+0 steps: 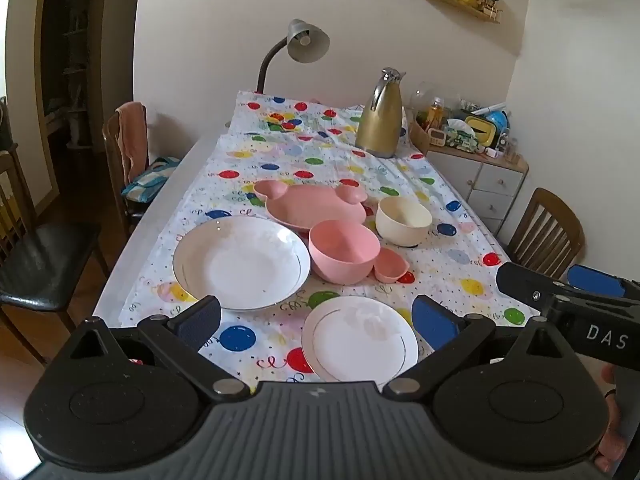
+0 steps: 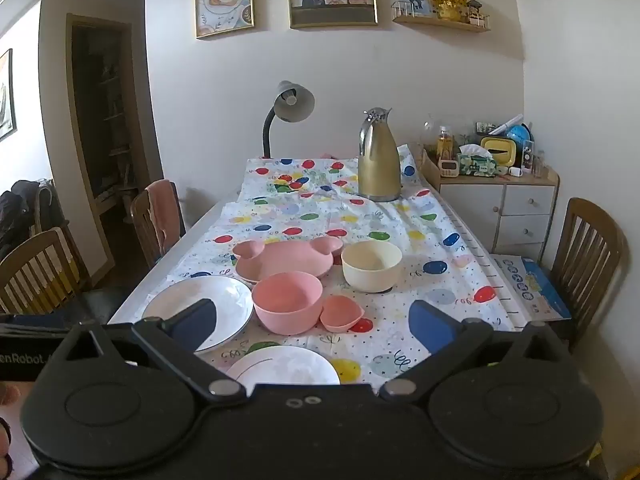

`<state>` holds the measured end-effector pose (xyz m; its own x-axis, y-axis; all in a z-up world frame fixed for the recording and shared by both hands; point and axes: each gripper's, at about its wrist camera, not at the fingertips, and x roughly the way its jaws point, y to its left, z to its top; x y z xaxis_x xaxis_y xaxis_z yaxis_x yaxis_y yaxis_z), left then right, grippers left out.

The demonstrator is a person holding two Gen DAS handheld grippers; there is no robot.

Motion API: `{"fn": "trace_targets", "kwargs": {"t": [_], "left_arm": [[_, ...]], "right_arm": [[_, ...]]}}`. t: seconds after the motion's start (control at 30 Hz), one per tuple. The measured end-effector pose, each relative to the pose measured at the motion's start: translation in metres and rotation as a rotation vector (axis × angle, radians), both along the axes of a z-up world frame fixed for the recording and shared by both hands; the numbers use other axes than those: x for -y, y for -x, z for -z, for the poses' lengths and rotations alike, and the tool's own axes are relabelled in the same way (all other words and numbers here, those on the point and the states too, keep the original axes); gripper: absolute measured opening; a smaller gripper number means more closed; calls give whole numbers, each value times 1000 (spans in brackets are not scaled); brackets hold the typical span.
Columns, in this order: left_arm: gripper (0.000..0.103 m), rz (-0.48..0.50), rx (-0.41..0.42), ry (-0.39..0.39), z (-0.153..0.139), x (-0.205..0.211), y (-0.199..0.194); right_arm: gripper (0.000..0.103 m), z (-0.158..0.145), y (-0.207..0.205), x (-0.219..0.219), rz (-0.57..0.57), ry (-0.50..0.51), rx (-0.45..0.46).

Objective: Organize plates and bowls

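Observation:
On the balloon-print cloth lie a large white deep plate (image 1: 241, 262) (image 2: 200, 307), a smaller white plate (image 1: 359, 338) (image 2: 283, 365) nearest me, a pink bear-shaped plate (image 1: 312, 203) (image 2: 285, 260), a pink bowl (image 1: 343, 250) (image 2: 287, 295), a small pink dish (image 1: 390, 265) (image 2: 341, 312) and a cream bowl (image 1: 403, 220) (image 2: 371, 265). My left gripper (image 1: 318, 322) is open and empty above the small white plate. My right gripper (image 2: 314, 326) is open and empty, held back from the dishes; it also shows in the left wrist view (image 1: 560, 292).
A gold thermos jug (image 1: 379, 118) (image 2: 378, 160) and a desk lamp (image 1: 298, 46) (image 2: 286, 106) stand at the table's far end. Wooden chairs (image 1: 546, 232) (image 2: 588, 248) flank the table. A cluttered white cabinet (image 1: 480, 178) (image 2: 500, 196) is at the right.

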<state>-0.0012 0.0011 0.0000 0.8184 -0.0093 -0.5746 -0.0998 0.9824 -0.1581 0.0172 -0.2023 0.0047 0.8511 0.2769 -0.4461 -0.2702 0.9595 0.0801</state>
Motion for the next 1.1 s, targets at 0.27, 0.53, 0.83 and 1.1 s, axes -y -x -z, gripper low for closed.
{"fn": "trace_targets", "kwargs": {"t": [0.27, 0.53, 0.83, 1.1], "left_arm": [[102, 3, -25, -12, 1, 2, -2], [102, 2, -23, -11, 1, 2, -2], [102, 2, -20, -12, 5, 5, 0], [102, 12, -14, -14, 3, -1, 9]], "right_arm": [[102, 1, 4, 3, 6, -13, -16], [100, 4, 2, 4, 8, -21, -11], [100, -4, 15, 0, 14, -22, -5], [100, -8, 19, -2, 20, -16, 2]]}}
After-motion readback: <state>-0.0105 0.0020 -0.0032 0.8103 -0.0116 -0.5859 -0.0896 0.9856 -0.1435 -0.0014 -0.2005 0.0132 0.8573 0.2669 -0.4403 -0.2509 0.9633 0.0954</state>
